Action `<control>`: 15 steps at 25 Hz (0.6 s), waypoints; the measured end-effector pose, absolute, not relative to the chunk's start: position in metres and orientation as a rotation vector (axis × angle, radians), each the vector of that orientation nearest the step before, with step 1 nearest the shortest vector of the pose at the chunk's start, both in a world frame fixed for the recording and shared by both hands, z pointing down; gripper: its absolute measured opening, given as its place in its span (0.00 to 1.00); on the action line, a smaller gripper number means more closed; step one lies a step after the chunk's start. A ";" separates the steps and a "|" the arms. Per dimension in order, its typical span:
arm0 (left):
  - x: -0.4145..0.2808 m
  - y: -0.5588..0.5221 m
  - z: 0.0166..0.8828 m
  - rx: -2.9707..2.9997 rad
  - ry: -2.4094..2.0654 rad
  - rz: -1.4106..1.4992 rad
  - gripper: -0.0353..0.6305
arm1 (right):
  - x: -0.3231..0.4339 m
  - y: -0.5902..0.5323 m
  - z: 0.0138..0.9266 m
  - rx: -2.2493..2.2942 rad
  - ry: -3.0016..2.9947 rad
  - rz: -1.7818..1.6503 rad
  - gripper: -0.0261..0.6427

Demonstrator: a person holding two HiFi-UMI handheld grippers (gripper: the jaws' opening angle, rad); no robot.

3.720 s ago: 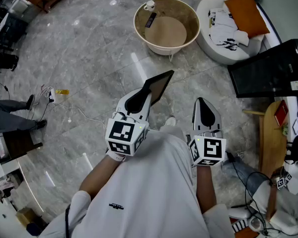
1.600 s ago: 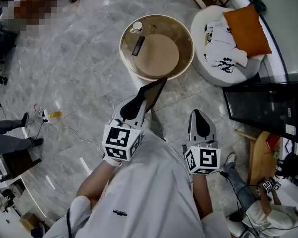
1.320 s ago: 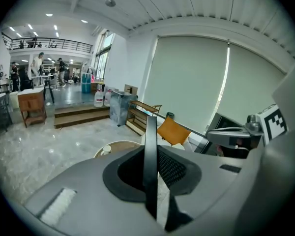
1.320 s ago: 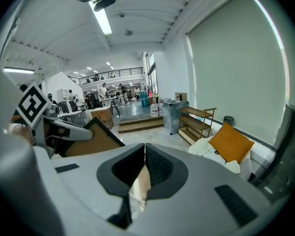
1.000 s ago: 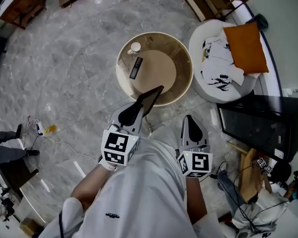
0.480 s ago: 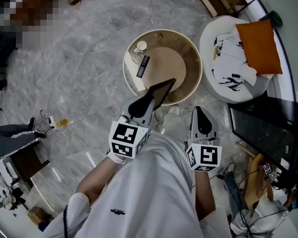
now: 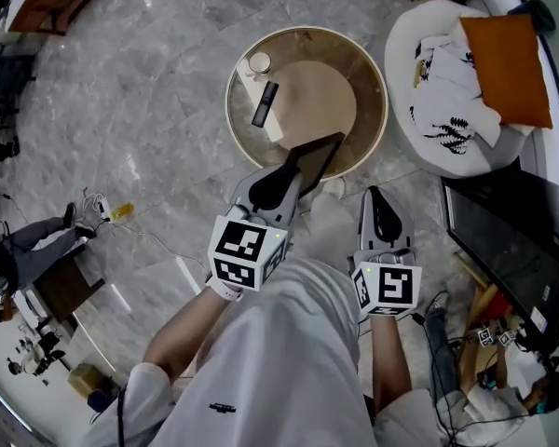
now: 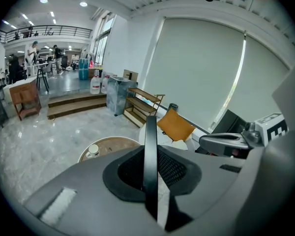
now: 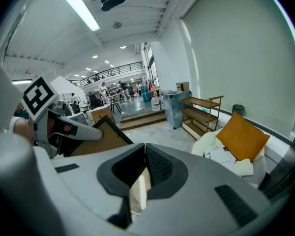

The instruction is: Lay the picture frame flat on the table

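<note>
My left gripper (image 7: 292,173) is shut on the lower edge of a black picture frame (image 7: 319,155), which tilts up and forward over the near rim of the round beige table (image 7: 371,110). In the left gripper view the frame (image 8: 150,136) stands edge-on between the jaws, with the table (image 8: 113,143) below and ahead. My right gripper (image 7: 379,214) hangs to the right of the frame, shut and empty, short of the table. From the right gripper view the frame's brown backing (image 9: 95,139) shows at the left, beside the left gripper (image 9: 64,127).
A white cup (image 7: 259,62) and a dark remote (image 7: 265,103) lie on the table's far left part. A white seat with an orange cushion (image 7: 508,56) stands right of it. A black screen (image 7: 517,245) is at the right, cables (image 7: 107,212) lie on the floor left.
The table has come closer in the head view. The held frame, earlier over bare floor, now reaches over the table's near rim. Both grippers keep their states.
</note>
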State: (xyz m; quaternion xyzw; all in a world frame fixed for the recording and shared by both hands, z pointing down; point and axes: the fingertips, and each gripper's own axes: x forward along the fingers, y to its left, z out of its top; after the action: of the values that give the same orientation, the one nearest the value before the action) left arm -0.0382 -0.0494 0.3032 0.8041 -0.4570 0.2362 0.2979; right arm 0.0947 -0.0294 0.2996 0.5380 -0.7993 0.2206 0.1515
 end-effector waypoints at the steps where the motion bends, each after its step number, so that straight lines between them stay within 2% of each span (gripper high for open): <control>1: -0.035 -0.051 0.307 2.132 -1.213 0.632 0.14 | 0.097 -0.032 0.303 1.541 -2.294 0.635 0.05; 15: -0.011 -0.095 0.394 2.046 -1.225 0.628 0.14 | 0.120 -0.076 0.380 1.507 -2.234 0.638 0.05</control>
State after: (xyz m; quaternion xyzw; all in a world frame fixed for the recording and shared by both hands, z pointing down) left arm -0.0114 -0.0953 0.3937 0.7828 -0.4686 0.2403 0.3316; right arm 0.1204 -0.0760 0.3798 0.5348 -0.7928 0.2263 0.1853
